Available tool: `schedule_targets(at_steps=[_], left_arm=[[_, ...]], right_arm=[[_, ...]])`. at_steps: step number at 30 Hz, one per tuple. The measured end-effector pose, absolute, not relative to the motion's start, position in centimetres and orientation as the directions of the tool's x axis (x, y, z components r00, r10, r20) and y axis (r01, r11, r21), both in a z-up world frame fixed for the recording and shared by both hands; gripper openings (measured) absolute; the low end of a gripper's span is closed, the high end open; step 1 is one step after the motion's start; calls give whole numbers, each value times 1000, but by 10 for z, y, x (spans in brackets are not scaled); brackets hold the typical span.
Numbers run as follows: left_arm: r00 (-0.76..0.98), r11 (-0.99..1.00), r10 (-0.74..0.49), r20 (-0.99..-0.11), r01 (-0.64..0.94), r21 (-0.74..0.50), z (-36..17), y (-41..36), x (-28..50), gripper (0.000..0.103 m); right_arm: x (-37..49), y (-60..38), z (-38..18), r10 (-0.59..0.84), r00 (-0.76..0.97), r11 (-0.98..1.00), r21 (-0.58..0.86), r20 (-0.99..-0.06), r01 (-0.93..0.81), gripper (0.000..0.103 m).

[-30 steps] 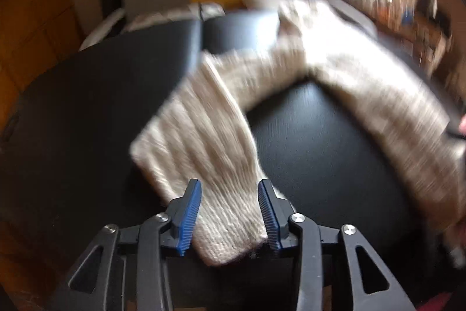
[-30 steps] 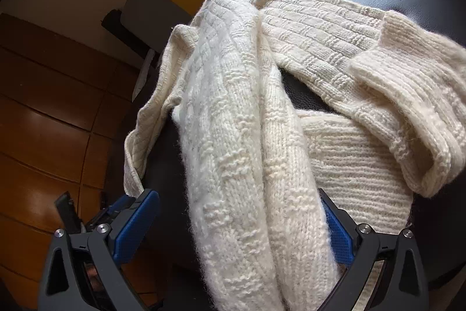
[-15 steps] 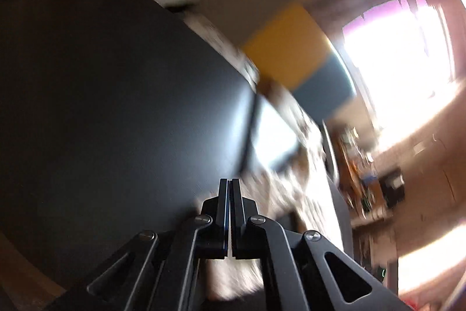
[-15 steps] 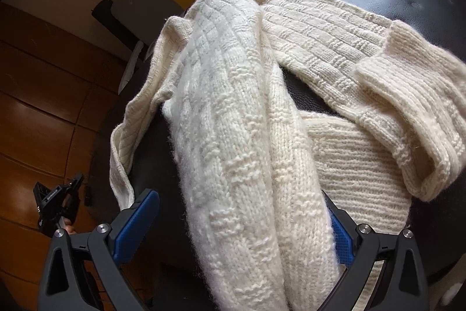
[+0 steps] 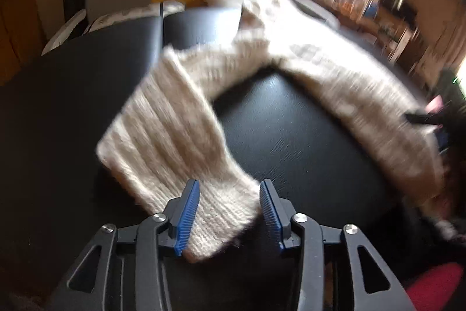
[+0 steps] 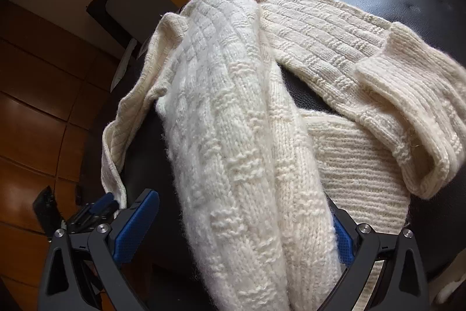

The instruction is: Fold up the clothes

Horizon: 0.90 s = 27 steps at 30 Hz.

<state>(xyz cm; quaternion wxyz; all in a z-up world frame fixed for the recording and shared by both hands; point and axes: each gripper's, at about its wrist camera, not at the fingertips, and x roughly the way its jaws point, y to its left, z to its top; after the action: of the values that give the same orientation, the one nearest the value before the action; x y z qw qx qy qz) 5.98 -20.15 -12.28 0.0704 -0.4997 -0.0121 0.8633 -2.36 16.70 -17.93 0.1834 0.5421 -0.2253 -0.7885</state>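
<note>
On black leather seat (image 5: 291, 136), cream knit sweater (image 6: 233, 136) lies bunched. Left gripper (image 5: 230, 212) spread wide w/ ribbed cuff (image 5: 215, 212) between its pads, not pinched. Right gripper (image 6: 241, 226) also spread, sleeve (image 6: 221, 118) draped thru the gap.

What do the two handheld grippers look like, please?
Both the left gripper and the right gripper are alike: black plastic frames with triangular cutouts, silver round screws at the joints, and blue ribbed pads on the inner faces of the fingers.
</note>
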Motion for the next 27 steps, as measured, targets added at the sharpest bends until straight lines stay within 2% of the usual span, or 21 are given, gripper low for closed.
schedule_targets(at_steps=[1,2,4,6,7,9,11,13,16,17,18,21,23,27], left_arm=[[-494,-991,134,-859,-90,-103,-127,-202,57,58],[-496,-991,134,-858,-70,-114,-131,-202,54,62],[-496,-986,158,-854,-41,-159,-134,-207,52,61],[-500,-979,183,-846,-15,-203,-137,-215,48,43],[-505,-970,208,-838,5,-244,-138,-223,45,9],[-523,-891,357,-774,58,-450,-138,-256,38,11],[-569,-800,435,-697,110,-590,-134,-288,42,10],[-641,-667,502,-581,140,-731,-127,-328,50,10],[-754,-483,508,-417,151,-862,-118,-388,64,10],[-773,-459,492,-400,160,-874,-117,-403,68,10],[-786,-453,467,-406,182,-873,-116,-418,71,10],[-789,-457,362,-496,314,-832,-126,-465,76,10],[-741,-474,264,-617,457,-752,-140,-492,74,12],[-563,-482,197,-802,657,-580,-165,-514,62,16]], right_arm=[[-24,167,-180,-534,-345,-830,555,-772,43,103],[-23,168,-180,-534,-345,-830,556,-772,41,103],[-24,168,-180,-532,-343,-832,554,-774,40,103],[-24,168,-180,-527,-344,-836,547,-777,45,103],[-23,167,-180,-524,-345,-838,543,-778,48,103],[-22,166,-180,-521,-347,-842,537,-780,55,103],[-22,166,-180,-519,-346,-842,536,-781,54,103],[-22,166,-180,-517,-345,-844,534,-783,52,103],[-23,164,-180,-508,-341,-850,524,-791,51,103],[-23,163,-180,-507,-341,-851,523,-792,50,103],[-24,162,-181,-503,-340,-853,519,-795,50,103],[-24,161,-181,-497,-339,-858,512,-799,51,103],[-24,161,-181,-496,-340,-858,511,-799,52,103],[-24,163,-182,-503,-344,-853,521,-793,46,103]])
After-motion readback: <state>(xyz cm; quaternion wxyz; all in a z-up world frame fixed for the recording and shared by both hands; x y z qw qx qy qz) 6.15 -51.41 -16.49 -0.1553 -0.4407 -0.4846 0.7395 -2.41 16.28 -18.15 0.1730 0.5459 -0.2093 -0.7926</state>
